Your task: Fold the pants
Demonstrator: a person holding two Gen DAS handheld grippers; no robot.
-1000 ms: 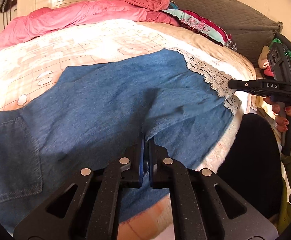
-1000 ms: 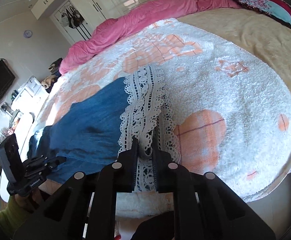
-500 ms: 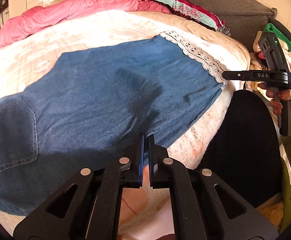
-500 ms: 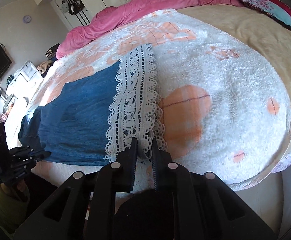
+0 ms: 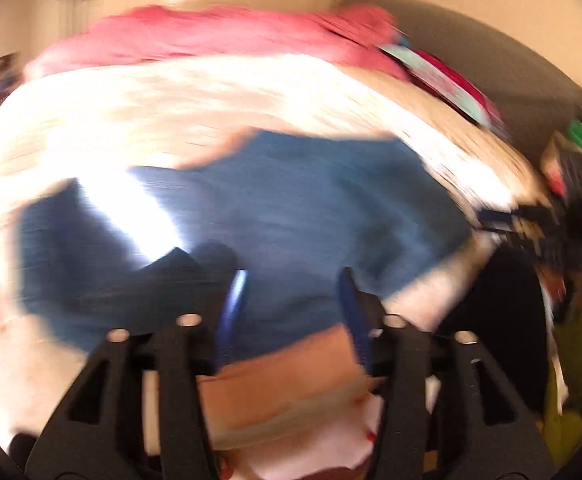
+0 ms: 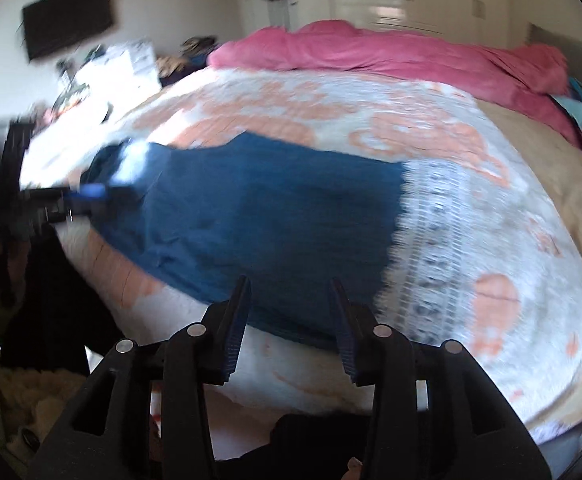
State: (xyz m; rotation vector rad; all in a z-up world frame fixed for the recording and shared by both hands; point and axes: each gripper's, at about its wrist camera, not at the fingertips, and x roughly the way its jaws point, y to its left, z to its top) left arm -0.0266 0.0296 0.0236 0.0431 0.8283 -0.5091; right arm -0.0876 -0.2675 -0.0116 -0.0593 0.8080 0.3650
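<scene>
Denim pants [image 6: 275,216] lie flat across the bed [image 6: 471,128], lace hem [image 6: 431,248] on one side. Left gripper [image 5: 291,300] and right gripper [image 6: 289,312] have just been opening — both parted, nothing between them. Cloth looks soft, limp, fairly heavy — best pinched at hem corners or waistband.

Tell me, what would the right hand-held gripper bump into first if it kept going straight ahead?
Probably the blue denim pants lying flat on the bed, just ahead of the right hand-held gripper. Its jaws, just opened, hold nothing. Depth is blurry, so that is a guess.
</scene>
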